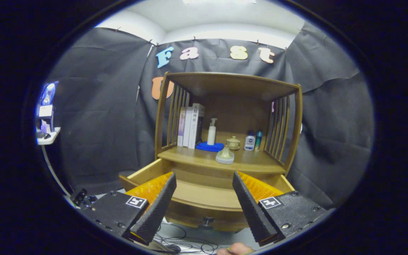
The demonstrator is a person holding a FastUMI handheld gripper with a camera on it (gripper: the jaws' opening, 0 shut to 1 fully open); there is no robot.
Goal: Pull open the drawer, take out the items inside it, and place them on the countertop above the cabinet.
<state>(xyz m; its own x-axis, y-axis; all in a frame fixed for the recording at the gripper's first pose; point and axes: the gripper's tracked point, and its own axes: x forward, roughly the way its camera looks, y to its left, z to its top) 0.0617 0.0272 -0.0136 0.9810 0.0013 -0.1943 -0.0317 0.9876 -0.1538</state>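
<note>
The gripper [204,205] hangs in front of the wooden cabinet with slatted sides [228,117], its two fingers spread wide and holding nothing. Between and just beyond them lies the pale wooden drawer [204,193], already pulled out toward the near side, with a small dark knob [207,221] on its front. The visible part of its floor looks bare; the corners behind the fingers are hidden, so I cannot tell if anything remains inside.

On the cabinet's desk [253,161], a pale green lidded ceramic piece [225,156] sits near the front edge, just above the drawer. Farther back are a row of upright books [191,127] at the left, a white pump bottle [211,131] on a folded blue cloth [209,146], a small beige lidded cup [233,142], a white bottle with a blue band [249,141] and a slim teal bottle [258,140] at the right.

Risks from here, as I judge them: the ceramic piece rests close to the edge, so a finger rising out of the drawer could knock it off. The far items are crowded; setting anything down among them could topple a bottle. Reaching into the hidden corners blindly could jam a finger against the drawer wall.
</note>
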